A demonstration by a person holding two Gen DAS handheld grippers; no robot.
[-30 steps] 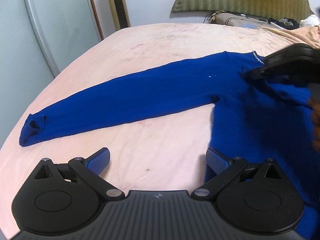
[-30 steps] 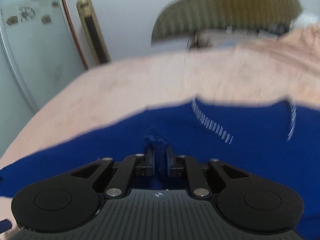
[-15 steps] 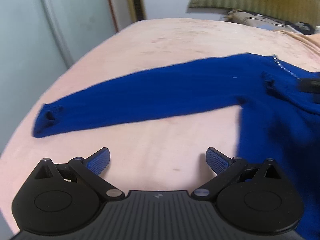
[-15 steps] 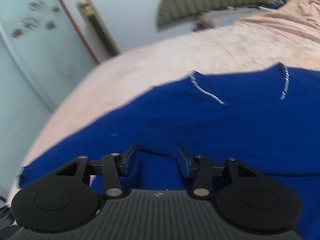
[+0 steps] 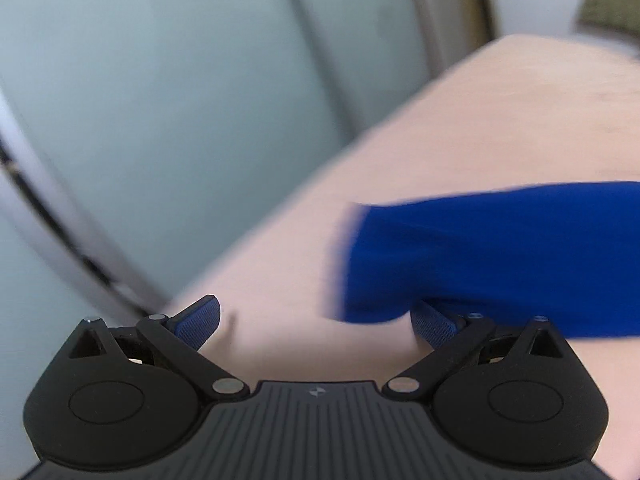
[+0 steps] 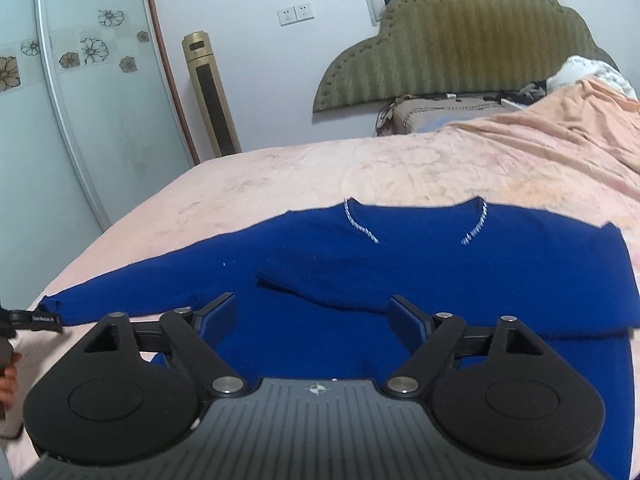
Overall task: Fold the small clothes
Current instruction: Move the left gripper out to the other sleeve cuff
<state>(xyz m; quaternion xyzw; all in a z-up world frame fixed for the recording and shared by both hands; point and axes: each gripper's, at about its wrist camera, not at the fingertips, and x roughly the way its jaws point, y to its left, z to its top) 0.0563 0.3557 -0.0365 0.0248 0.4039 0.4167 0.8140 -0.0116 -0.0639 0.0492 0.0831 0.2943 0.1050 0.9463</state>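
Observation:
A blue long-sleeved sweater (image 6: 440,264) lies flat on the pink bed (image 6: 320,168), neckline away from me. Its right sleeve is folded across the chest, cuff (image 6: 280,268) near the middle. Its left sleeve stretches out to the left, cuff (image 6: 50,304) at the bed's edge. My right gripper (image 6: 316,316) is open and empty, low over the sweater's body. My left gripper (image 5: 316,320) is open at the left sleeve's cuff (image 5: 380,264); the cuff lies against its right finger (image 5: 434,326). The left gripper also shows in the right wrist view (image 6: 36,318).
A padded green headboard (image 6: 460,48) and pillows (image 6: 440,114) are at the far end of the bed. A gold tower fan (image 6: 210,92) and glass wardrobe doors (image 6: 80,100) stand left. The bed's left edge (image 5: 280,208) runs close to the left gripper.
My left gripper has swung left along the sleeve to its cuff at the bed's edge. My right gripper has let go of the folded sleeve, opened wide and pulled back.

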